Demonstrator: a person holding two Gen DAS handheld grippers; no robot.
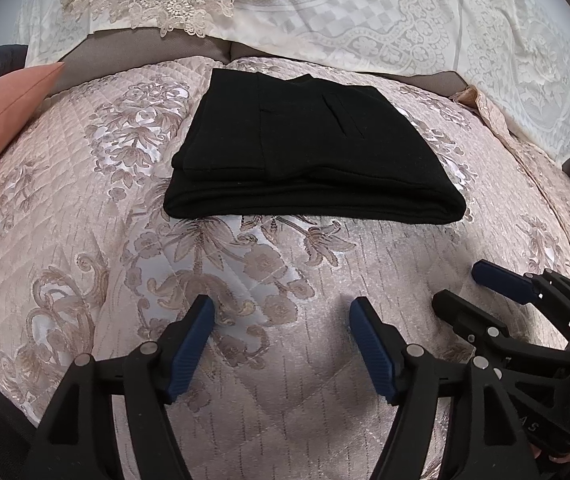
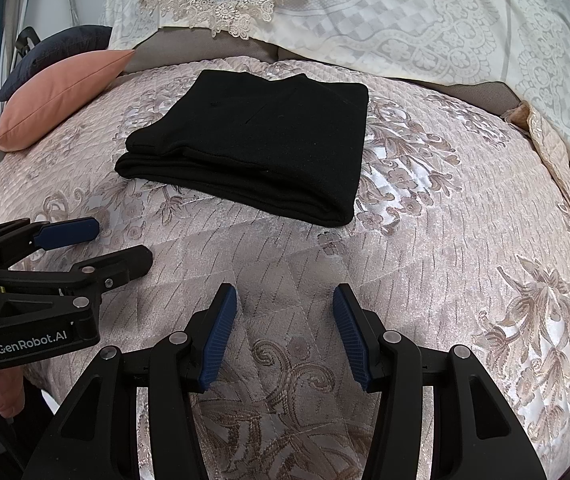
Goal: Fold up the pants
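1. A sofa seat (image 1: 85, 216) carries everything; it is covered by a quilted pale pink throw with a woven flower pattern, and a grey seat back shows along its far edge.
2. A white lace cover (image 1: 385, 12) hangs over the back behind the far edge, with a cream lace trim lying across its top.
3. The black pants (image 1: 305, 152) lie folded into a flat, layered rectangle on the seat, towards the far edge and roughly midway between the left and right sides. The thick folded edge faces the near side. Nothing touches them.
4. A salmon-pink cushion (image 2: 61, 92) rests at the far left corner of the seat, with a dark cushion (image 2: 57, 46) behind it.
5. The left claw (image 1: 283, 344) hovers over the near part of the seat, well apart from the pants, its blue-padded jaws spread wide with only the throw showing between them.
6. The right claw (image 2: 285, 332) hovers just beside it, to its right, also over the near part. Its jaws stand apart and grip nothing.
7. Part of a hand (image 2: 3, 394) shows under the left claw's body, at the right wrist view's left edge.
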